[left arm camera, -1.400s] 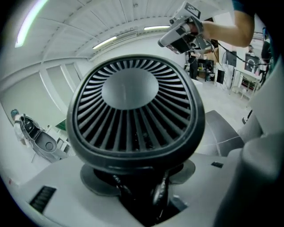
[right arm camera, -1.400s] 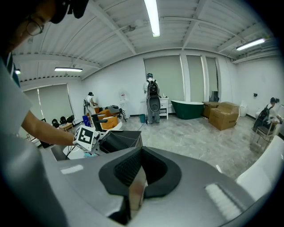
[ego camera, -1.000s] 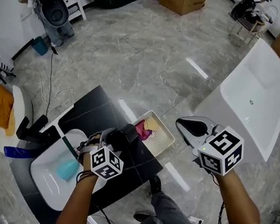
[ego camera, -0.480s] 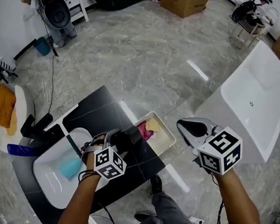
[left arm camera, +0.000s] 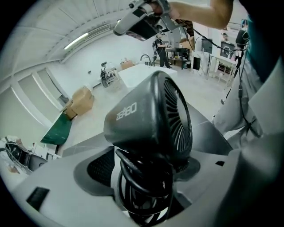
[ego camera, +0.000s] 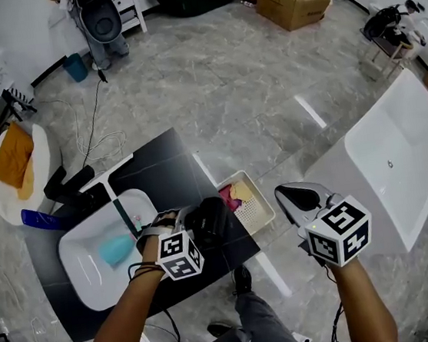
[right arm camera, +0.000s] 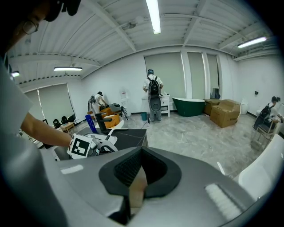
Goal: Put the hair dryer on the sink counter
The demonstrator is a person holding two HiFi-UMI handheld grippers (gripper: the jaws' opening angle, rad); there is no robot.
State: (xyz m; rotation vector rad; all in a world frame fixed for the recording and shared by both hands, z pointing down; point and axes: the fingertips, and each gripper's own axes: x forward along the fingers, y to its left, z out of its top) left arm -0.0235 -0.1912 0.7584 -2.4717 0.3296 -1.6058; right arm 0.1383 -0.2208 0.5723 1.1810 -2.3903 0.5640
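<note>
Left gripper [ego camera: 194, 227]: fingers spread wide and have just been opening. Between them stands the matte black hair dryer [left arm camera: 151, 119], its black cord wound round the handle. The barrel carries pale lettering that appears to read "ZEABO", and the rear intake grille is finned. The dryer is at the glossy black bench [ego camera: 163, 165], just beside the white sink basin [ego camera: 86, 267]. Right gripper [ego camera: 291, 198]: fingers closed together, holding nothing, well apart over the floor.
</note>
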